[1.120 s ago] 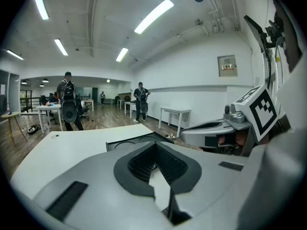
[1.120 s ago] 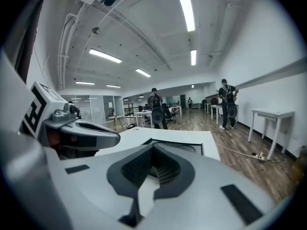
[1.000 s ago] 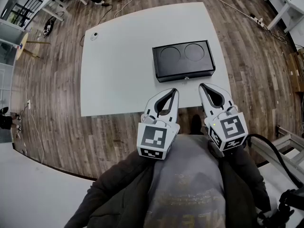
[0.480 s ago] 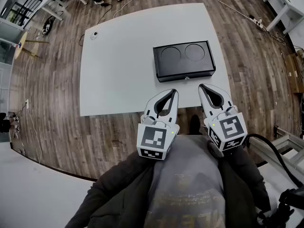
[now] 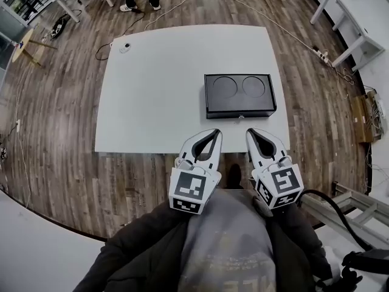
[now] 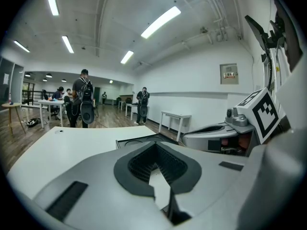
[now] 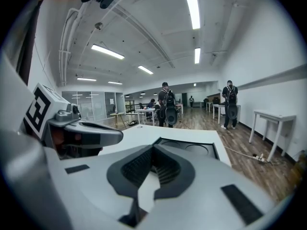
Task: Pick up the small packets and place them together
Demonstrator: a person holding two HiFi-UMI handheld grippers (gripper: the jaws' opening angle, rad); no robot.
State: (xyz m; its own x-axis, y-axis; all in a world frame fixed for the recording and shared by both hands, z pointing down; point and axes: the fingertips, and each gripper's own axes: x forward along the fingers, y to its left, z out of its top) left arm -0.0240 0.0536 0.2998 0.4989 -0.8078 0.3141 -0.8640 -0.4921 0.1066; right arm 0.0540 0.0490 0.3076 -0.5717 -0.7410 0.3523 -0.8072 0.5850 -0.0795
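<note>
No small packets show in any view. A black box (image 5: 239, 95) with two round recesses lies on the white table (image 5: 152, 90), right of the middle; it also shows as the black box (image 6: 136, 141) and the black box (image 7: 192, 150). My left gripper (image 5: 213, 133) and right gripper (image 5: 251, 132) hover side by side just over the table's near edge, in front of the box. Both are shut with nothing between their jaws. From the side, the right gripper (image 6: 216, 135) shows in the left gripper view and the left gripper (image 7: 86, 131) in the right gripper view.
A small round white object (image 5: 125, 46) with a cable sits at the table's far left corner. People with backpacks (image 6: 84, 99) stand beyond the table. Other white tables (image 5: 349, 26) stand at the right, and cables and a power strip (image 5: 323, 55) lie on the wooden floor.
The head view has shifted, so the table and box sit a little lower and more of the far floor shows. Both grippers have drifted slightly left and up, still shut.
</note>
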